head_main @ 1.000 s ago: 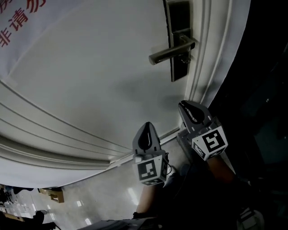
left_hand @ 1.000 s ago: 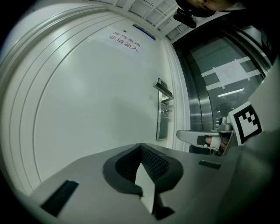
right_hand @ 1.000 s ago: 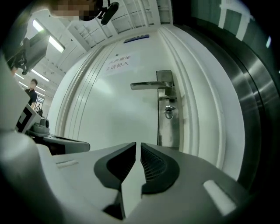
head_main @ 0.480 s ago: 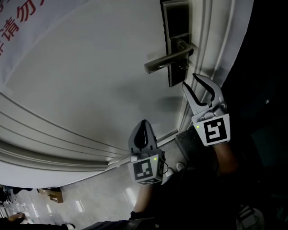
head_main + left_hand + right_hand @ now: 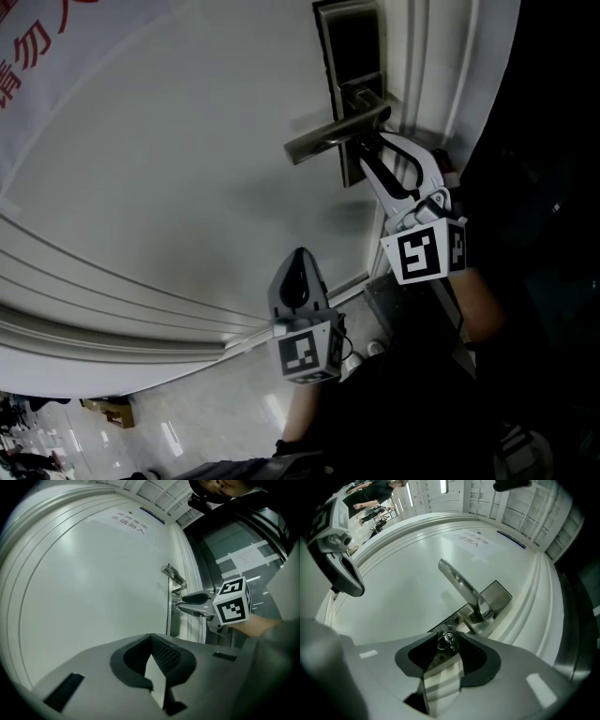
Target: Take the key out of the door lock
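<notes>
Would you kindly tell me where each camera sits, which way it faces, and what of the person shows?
Head view: on the person's head, facing down the door to the lever handle; left gripper, right gripper and forearms show.
Left gripper view: on the left gripper, facing the door past its shut fingers; right gripper visible.
Right gripper view: on the right gripper, facing the key between its just-opened fingers, ungripped.
All three share the lever handle.

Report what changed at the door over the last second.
The right gripper rose from below the handle to the lock plate and rolled; its jaws have just been opening and now stand apart around the key, not gripping it. The left gripper stayed low and shut; the key stayed in the lock plate.
</notes>
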{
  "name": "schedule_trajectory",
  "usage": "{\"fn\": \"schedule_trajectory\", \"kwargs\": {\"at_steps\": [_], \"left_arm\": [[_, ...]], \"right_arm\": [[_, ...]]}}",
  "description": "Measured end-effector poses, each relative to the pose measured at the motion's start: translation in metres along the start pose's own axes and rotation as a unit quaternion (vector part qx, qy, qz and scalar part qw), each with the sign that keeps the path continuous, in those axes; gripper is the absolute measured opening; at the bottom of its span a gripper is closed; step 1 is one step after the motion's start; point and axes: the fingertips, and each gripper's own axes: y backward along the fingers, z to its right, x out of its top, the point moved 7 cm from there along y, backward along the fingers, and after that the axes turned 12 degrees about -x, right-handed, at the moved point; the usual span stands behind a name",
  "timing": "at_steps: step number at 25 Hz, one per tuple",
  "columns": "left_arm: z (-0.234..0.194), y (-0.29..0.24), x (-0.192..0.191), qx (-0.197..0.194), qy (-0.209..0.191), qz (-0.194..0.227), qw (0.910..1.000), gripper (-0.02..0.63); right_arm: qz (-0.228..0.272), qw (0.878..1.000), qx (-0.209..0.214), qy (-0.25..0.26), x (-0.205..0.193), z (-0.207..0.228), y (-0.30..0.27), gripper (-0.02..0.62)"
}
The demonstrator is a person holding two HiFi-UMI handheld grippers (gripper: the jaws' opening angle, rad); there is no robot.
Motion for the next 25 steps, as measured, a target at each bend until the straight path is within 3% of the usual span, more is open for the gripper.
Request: {"fn": "schedule_trajectory", "kwargs": {"at_steps": [13, 16, 25], "left_arm": [[-0.004, -0.009, -0.001, 0.013, 0.005, 0.003, 0.9999, 0.000], [-0.002, -0.011, -0.001, 0.011, 0.005, 0.005, 0.9999, 0.000], [-0.002, -0.011, 0.001, 0.011, 0.004, 0.010, 0.9999, 0.000]], "right_arm": [[0.014, 0.999, -0.019, 0.021, 0.001, 0.000, -0.004, 0.055], [0.017, 0.999, -0.024, 0.013, -0.001, 0.000, -0.003, 0.014], [0.014, 0.999, -0.026, -0.020, 0.000, 0.001, -0.003, 0.012]]}}
